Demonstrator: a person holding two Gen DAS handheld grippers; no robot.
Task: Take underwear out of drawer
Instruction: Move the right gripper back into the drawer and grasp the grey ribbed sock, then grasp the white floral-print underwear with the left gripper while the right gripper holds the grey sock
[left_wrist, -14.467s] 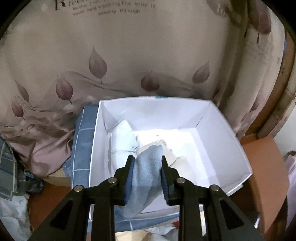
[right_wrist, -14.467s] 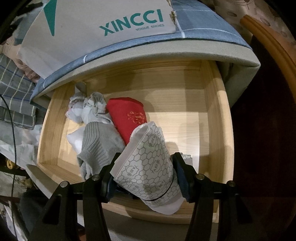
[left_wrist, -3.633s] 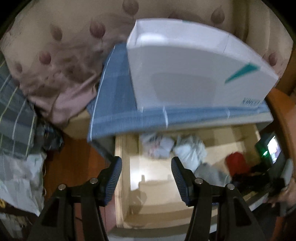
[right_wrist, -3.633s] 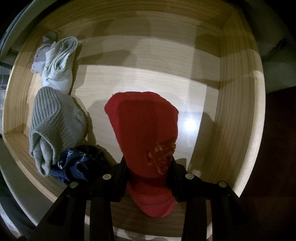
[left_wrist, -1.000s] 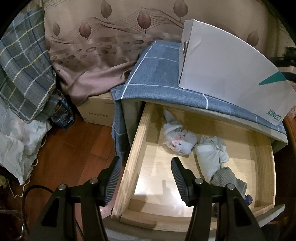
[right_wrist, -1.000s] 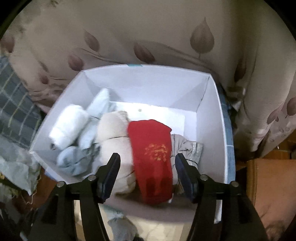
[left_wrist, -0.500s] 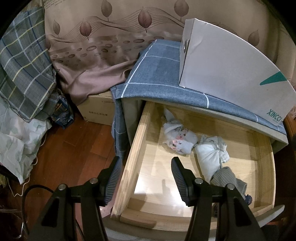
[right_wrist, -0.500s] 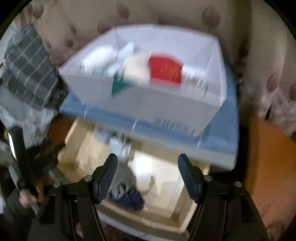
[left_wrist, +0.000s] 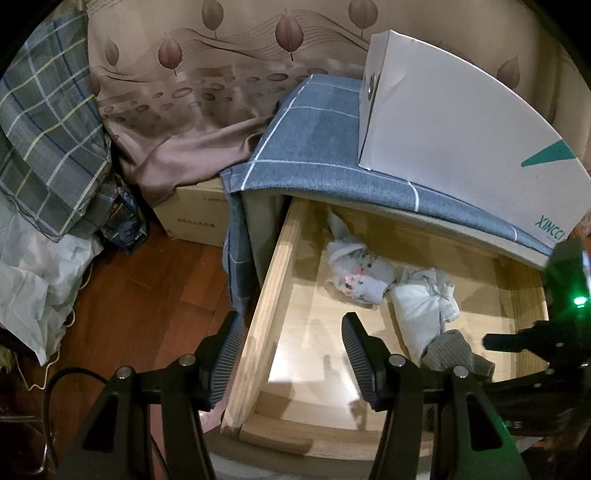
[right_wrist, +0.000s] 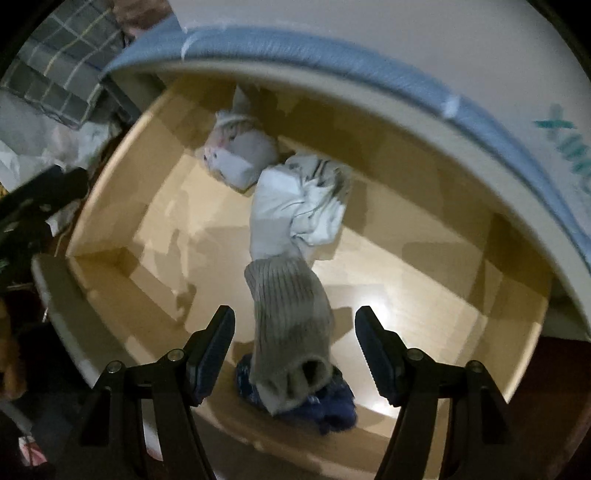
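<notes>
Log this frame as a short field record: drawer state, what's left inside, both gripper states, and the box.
drawer: wooden drawer pulled open
items inside: patterned bundle, white bundle, grey ribbed bundle, dark blue piece partly under the grey one
left hand-held gripper: open, empty, over drawer's left rail
right hand-held gripper: open, empty, straddling the grey ribbed bundle
box: white box on blue checked cloth

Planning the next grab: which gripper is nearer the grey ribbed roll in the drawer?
Right. The right gripper hangs open directly over the grey ribbed roll, straddling it. The left gripper hangs open over the drawer's left wall, away from it.
</notes>
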